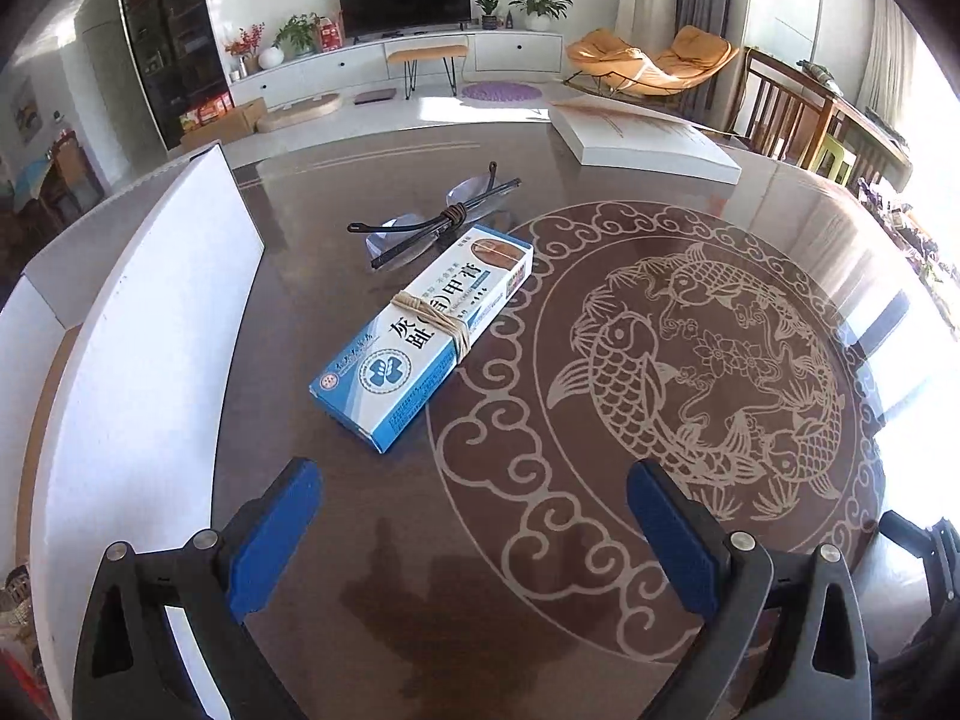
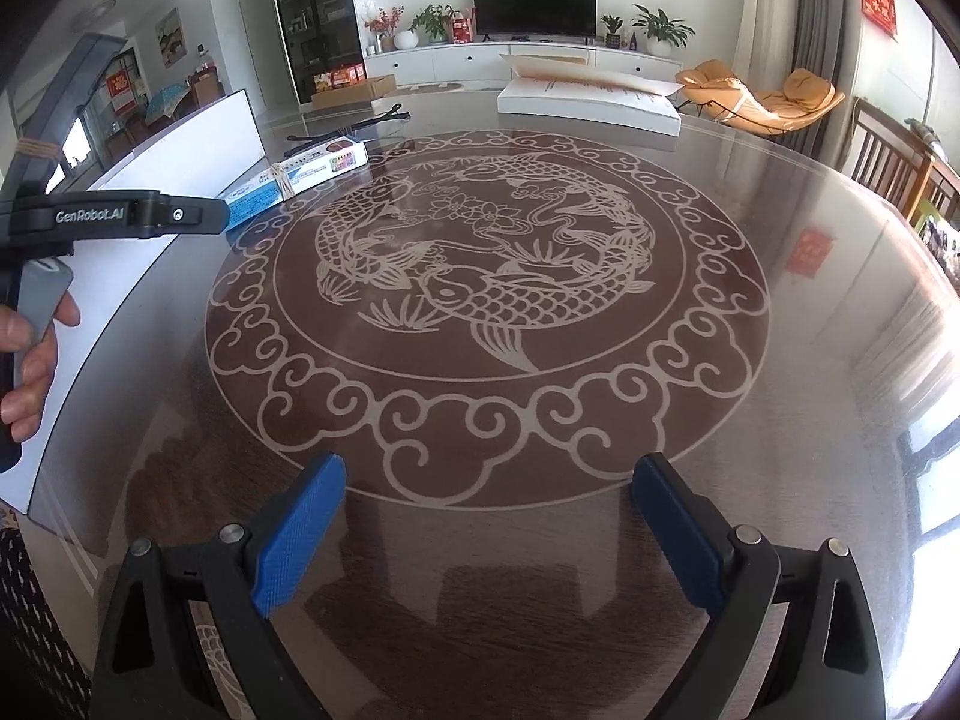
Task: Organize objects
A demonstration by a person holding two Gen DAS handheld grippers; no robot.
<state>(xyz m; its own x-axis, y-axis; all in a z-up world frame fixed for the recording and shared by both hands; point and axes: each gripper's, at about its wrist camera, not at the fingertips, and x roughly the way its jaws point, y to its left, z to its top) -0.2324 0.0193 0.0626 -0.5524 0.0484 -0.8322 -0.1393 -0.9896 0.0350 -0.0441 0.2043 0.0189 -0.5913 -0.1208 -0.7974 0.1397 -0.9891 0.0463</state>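
Observation:
A blue and white medicine box point(image 1: 423, 336) with a rubber band round it lies on the round brown table point(image 1: 420, 570), ahead of my left gripper point(image 1: 474, 480). Folded black glasses point(image 1: 432, 222), also bound with a band, lie just beyond the box. My left gripper is open and empty, a short way in front of the box. My right gripper point(image 2: 489, 480) is open and empty over the table's fish pattern point(image 2: 480, 264). The box point(image 2: 300, 174) and glasses point(image 2: 360, 123) show far left in the right wrist view, behind the left gripper's body point(image 2: 120, 216).
A white open box point(image 1: 138, 360) with an upright flap stands at the table's left edge. A white lid point(image 1: 642, 138) lies at the far side of the table. Wooden chairs point(image 1: 798, 114) stand to the right. A living room with a TV lies beyond.

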